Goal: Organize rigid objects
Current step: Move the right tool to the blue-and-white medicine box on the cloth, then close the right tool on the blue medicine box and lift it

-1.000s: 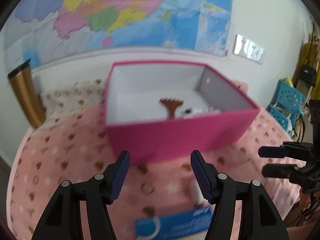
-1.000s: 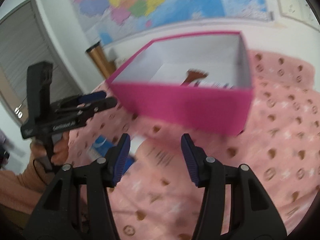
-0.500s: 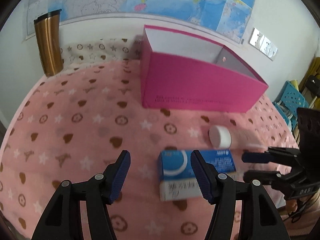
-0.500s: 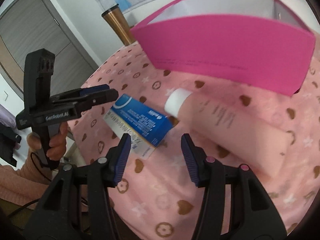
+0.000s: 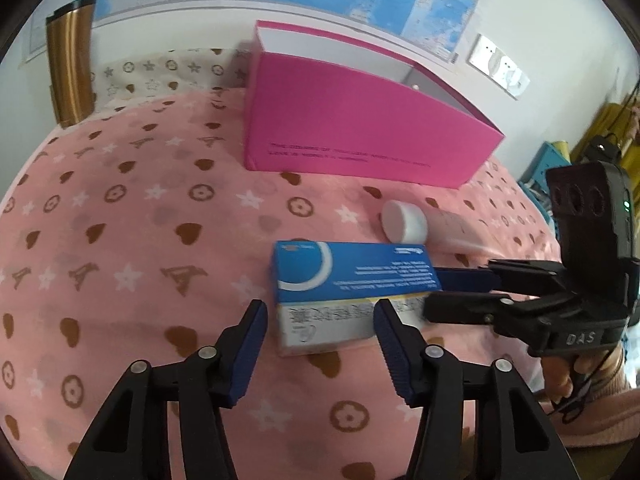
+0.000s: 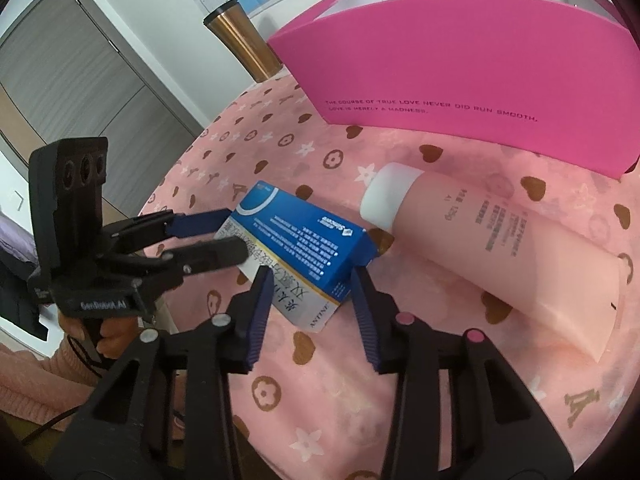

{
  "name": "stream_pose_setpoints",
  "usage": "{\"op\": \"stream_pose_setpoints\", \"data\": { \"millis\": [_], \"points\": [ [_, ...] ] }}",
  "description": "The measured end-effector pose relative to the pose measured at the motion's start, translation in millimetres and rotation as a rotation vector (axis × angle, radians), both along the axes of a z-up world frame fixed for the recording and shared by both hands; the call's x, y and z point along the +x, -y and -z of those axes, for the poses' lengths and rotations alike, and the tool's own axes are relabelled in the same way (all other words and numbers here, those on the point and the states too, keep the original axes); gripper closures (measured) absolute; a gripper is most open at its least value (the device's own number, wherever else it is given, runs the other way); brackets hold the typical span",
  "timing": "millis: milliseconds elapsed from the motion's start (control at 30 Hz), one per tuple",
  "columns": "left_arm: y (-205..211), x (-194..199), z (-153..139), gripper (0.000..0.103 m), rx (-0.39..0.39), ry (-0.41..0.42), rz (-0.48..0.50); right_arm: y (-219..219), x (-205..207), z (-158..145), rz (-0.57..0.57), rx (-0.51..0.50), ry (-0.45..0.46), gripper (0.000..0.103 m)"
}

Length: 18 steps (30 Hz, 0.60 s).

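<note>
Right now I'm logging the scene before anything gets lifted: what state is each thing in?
Blue box: closed, lying flat on the cloth, one end between each gripper's fingers.
Pink tube: capped, lying on its side beside the blue box.
Pink box: open-topped, upright; contents hidden.
Gold tumbler: upright, lidded.
Left gripper: jaws closing around the blue box, pads not yet pressing.
Right gripper: jaws closing around the blue box's other end, not yet pressing.

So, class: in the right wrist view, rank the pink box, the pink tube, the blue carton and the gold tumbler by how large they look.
1. Pink box
2. Pink tube
3. Blue carton
4. Gold tumbler

The tumbler stands farthest back, so its true size is unsure.
</note>
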<state>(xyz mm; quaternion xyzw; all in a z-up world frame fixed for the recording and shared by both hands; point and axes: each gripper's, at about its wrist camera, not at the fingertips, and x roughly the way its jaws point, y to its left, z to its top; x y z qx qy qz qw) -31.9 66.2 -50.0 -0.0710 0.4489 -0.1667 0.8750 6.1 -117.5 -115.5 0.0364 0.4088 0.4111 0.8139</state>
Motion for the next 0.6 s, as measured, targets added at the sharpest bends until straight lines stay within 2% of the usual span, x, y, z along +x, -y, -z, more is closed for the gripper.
{"op": "stream_pose_setpoints", "data": {
  "millis": [233, 600],
  "points": [
    [3, -4, -1, 0.049, -0.007, 0.0, 0.011, 1, 2, 0, 0.015, 0.002, -0.003, 0.06],
    [7, -9, -14, 0.049, 0.021, 0.043, 0.005, -4, 1, -1, 0.012, -0.014, 0.021, 0.06]
  ]
}}
